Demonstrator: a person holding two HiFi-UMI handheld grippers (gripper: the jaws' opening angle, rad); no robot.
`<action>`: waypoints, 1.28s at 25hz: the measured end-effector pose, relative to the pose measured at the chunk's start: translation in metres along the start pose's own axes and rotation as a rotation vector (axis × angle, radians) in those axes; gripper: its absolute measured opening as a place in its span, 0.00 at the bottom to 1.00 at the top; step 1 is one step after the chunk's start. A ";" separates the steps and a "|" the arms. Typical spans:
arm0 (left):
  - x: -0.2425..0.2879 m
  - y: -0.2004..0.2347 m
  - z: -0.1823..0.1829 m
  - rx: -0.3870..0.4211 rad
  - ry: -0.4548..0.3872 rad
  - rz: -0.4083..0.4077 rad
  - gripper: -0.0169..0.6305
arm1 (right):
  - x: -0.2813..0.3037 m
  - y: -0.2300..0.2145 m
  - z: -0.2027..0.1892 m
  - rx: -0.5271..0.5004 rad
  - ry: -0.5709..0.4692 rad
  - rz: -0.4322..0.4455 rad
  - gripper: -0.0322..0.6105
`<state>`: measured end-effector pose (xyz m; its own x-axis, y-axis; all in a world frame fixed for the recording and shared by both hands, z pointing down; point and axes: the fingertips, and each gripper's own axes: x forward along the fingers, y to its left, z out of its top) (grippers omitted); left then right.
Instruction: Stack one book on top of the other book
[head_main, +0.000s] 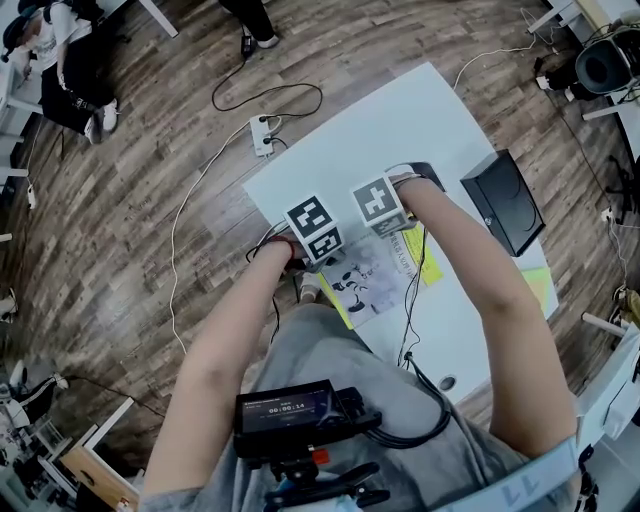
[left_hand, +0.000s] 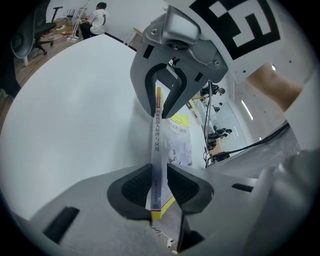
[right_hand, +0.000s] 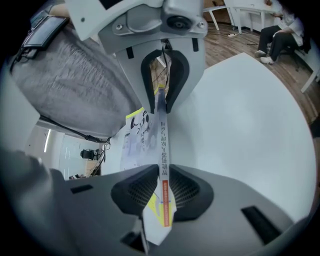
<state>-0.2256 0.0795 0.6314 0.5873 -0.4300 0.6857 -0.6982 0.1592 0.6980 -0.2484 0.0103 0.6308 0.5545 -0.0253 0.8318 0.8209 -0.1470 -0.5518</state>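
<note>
In the head view the book (head_main: 368, 282) sat at the frame's centre, by the near edge of the white table (head_main: 400, 120). The left gripper (left_hand: 159, 187) had its jaws only slightly apart, pads pressed on either side of one end of the spine. The right gripper (right_hand: 164, 189) pinched the spine's opposite end the same way. The two grippers faced each other along the spine.

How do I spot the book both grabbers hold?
Find the white table; at its near edge, the left gripper and right gripper clamp one thin book. Unlike the black object lying farther right, its cover is pale grey with yellow.
</note>
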 end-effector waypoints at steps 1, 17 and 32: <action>0.000 0.000 -0.001 0.001 0.004 0.004 0.17 | 0.000 -0.002 0.001 0.011 -0.007 -0.012 0.17; -0.035 -0.003 0.032 0.181 -0.043 0.250 0.42 | -0.029 -0.008 0.002 0.091 -0.171 -0.285 0.40; -0.036 -0.028 0.037 0.344 -0.070 0.344 0.42 | -0.050 0.055 -0.003 0.448 -0.542 -0.559 0.40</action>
<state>-0.2425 0.0576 0.5798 0.2787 -0.4642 0.8407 -0.9484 0.0049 0.3171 -0.2312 0.0001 0.5584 -0.0468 0.4208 0.9060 0.9034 0.4048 -0.1414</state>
